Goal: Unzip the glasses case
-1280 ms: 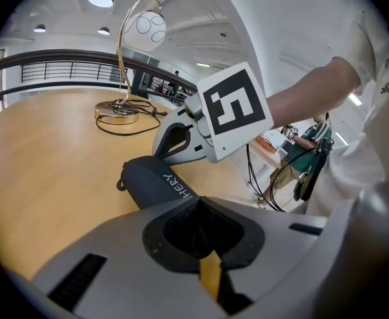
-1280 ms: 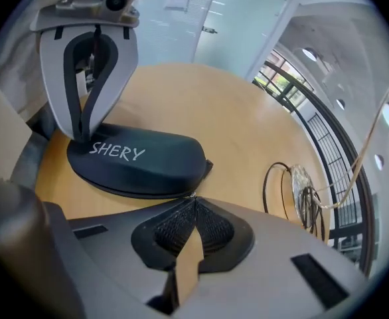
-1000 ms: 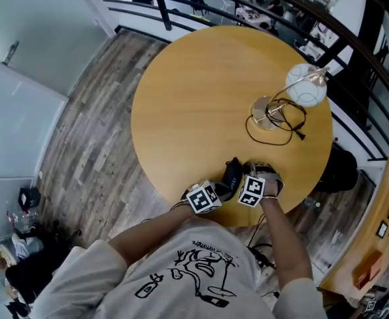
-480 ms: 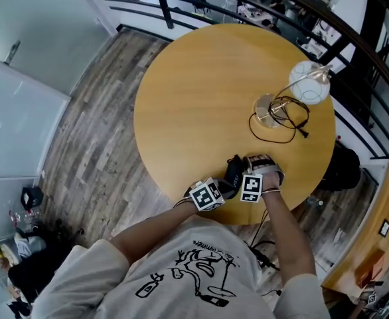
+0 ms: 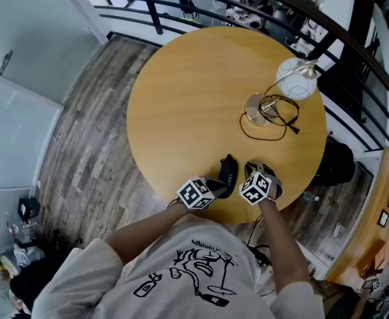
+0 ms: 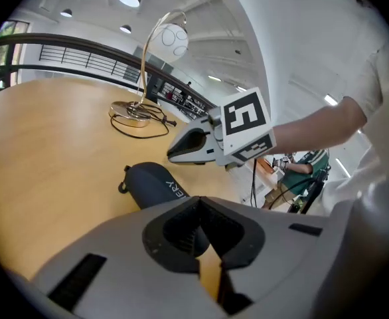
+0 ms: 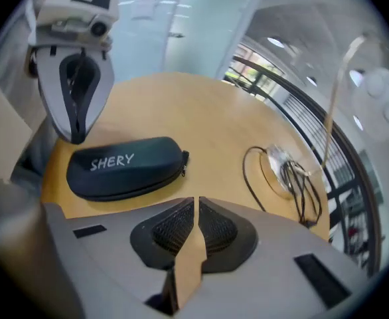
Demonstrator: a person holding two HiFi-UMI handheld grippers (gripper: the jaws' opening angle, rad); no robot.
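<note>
Case (image 5: pixel 228 173) lying zipped near table (image 5: pixel 181 98) edge, 6 o'clock. Left gripper (image 6: pixel 198 226) at its 8 o'clock and right gripper (image 7: pixel 196 221) at 4 o'clock are hovering, both closed and empty, probably flanking it to brace and reach the zipper pull (image 7: pixel 184 157).

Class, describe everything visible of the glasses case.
The glasses case is a dark, oblong shell with rounded ends and white lettering, SHERY, on top. A zip runs along its seam and looks closed, its pull at one end. It lies flat on the round wooden table, near the person's edge, between the left claw and right claw; neither grips it.
</note>
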